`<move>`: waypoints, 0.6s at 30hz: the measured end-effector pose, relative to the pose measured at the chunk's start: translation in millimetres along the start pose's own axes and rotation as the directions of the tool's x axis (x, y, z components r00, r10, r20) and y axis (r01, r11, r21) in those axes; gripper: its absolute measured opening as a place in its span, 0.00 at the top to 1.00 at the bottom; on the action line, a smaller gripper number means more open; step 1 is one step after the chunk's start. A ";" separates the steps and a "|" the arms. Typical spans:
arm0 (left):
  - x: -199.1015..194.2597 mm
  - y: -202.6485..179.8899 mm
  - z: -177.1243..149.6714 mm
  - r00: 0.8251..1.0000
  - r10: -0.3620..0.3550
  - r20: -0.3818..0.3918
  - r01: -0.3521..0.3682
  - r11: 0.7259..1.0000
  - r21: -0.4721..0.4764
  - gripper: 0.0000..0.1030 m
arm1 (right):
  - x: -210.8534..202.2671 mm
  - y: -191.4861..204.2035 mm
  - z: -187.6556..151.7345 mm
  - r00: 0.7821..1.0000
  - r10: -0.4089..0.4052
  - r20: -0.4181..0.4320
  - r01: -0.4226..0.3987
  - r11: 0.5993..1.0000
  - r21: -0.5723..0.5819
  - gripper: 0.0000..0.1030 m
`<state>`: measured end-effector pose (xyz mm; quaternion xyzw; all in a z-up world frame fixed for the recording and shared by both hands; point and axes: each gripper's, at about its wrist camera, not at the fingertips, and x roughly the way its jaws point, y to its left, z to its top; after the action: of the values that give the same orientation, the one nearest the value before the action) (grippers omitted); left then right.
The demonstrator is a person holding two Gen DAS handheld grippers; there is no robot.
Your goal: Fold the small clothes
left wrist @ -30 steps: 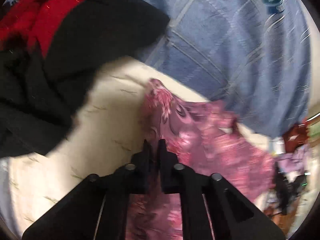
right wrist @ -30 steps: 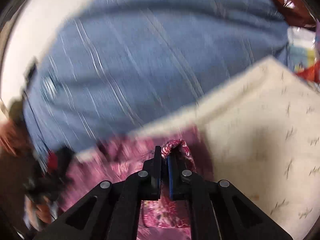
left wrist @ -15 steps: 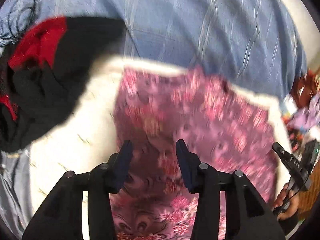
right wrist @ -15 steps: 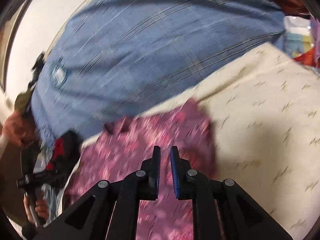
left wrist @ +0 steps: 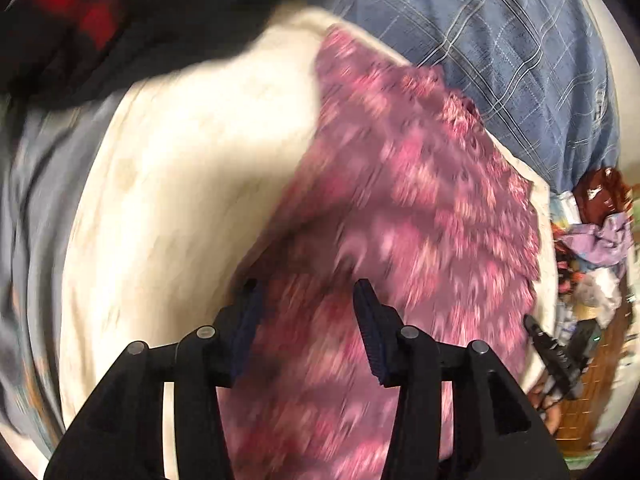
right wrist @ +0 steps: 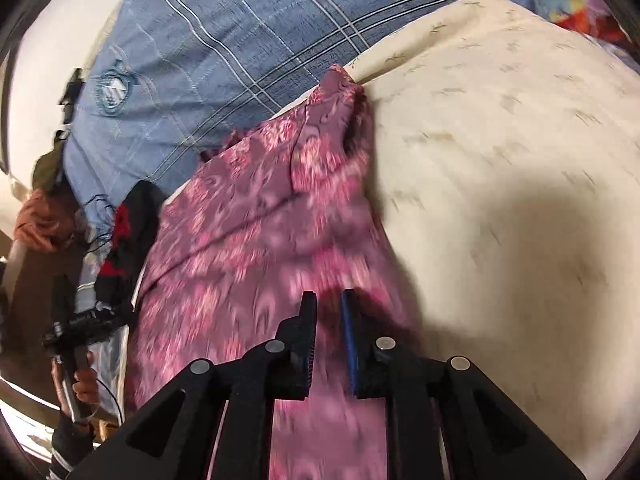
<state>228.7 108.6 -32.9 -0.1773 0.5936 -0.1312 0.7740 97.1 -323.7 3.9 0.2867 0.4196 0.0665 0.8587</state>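
Pink patterned garment (left wrist: pixel 420 208) (right wrist: pixel 256 240): thin woven cloth, soft sheen, creased. Cream sheet (left wrist: pixel 192 184) (right wrist: pixel 500 184) under it: matt cotton-like cloth with tiny printed sprigs, mostly smooth. Blue plaid fabric (left wrist: pixel 500 40) (right wrist: pixel 224 44): matt woven cloth, stitched lines. Black-and-red garment (left wrist: pixel 100 20): fuzzy matt knit, blurred. Left gripper (left wrist: pixel 306 308) and right gripper (right wrist: pixel 328 312): matt black plastic, dull metal pins, ribbed blue pads (left wrist: pixel 370 336) (right wrist: pixel 349 344).

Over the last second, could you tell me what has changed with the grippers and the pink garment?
Both grippers let go: the left gripper and right gripper, each shut on the pink floral garment a second ago, are now open above it. The garment, then bunched, now lies spread on the cream pillow. The black-and-red garment stayed put.
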 end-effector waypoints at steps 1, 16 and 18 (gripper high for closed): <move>-12.2 9.2 -15.0 1.000 -0.026 0.001 0.026 1.000 -0.016 0.56 | -8.2 -3.6 -8.1 1.000 0.002 -0.004 -0.002 1.000 -0.001 0.86; -38.1 22.7 -151.7 0.991 -0.131 -0.040 0.133 0.990 0.045 0.39 | -75.7 -29.8 -123.9 0.996 -0.048 -0.074 0.039 0.993 -0.114 0.60; -42.3 24.0 -162.1 0.991 -0.128 -0.049 0.130 0.990 0.045 0.37 | -74.4 -27.4 -136.0 0.992 -0.026 -0.120 0.010 0.991 -0.133 0.60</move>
<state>61.0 128.5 -44.0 -0.1937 0.5950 -0.1993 0.7542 -57.0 -313.4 -26.1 0.2209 0.4684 0.1035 0.8491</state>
